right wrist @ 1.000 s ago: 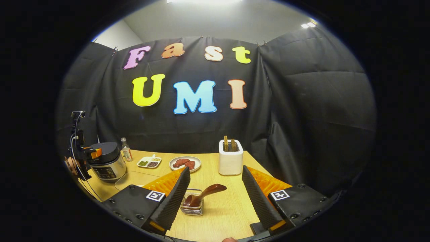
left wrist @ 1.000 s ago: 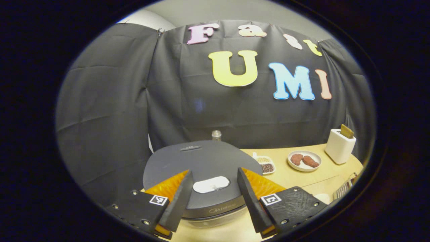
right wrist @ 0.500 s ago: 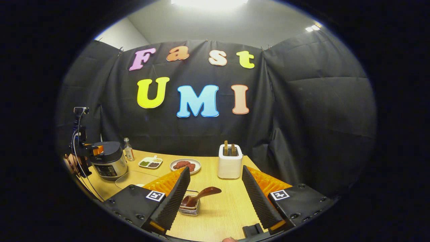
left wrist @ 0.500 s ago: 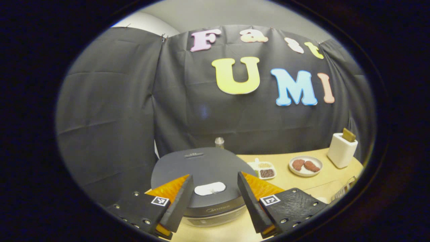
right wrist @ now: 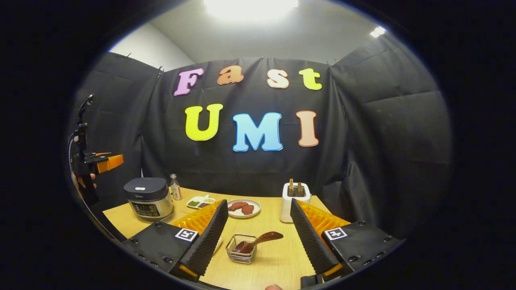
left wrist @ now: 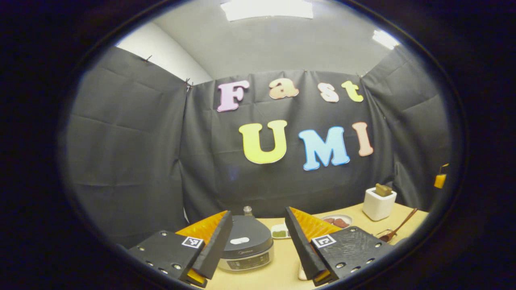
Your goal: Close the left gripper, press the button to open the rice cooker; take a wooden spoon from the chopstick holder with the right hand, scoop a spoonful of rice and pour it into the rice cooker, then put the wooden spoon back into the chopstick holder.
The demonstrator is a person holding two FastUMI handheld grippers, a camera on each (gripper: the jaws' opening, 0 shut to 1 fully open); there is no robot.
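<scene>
Hovering left gripper (right wrist: 105,162), high above rice cooker (right wrist: 148,198)

- Bright ceiling panels (right wrist: 252,7) overhead blow out to white glare in both views.
- The bench (right wrist: 278,257) is evenly lit, with soft, faint shadows.
- Fisheye bending curves the cloth wall (left wrist: 133,153) near the rim.
- Edges look slightly soft; the centre stays sharp.

Table (right wrist: 278,257): rice cooker (right wrist: 148,198) at left; bottle (right wrist: 175,187) just behind it to the right; divided dish (right wrist: 198,201), then plate (right wrist: 244,208), further right; chopstick holder (right wrist: 295,201) right of plate; wire basket (right wrist: 241,249) in front, wooden spoon (right wrist: 258,242) resting in it.
</scene>
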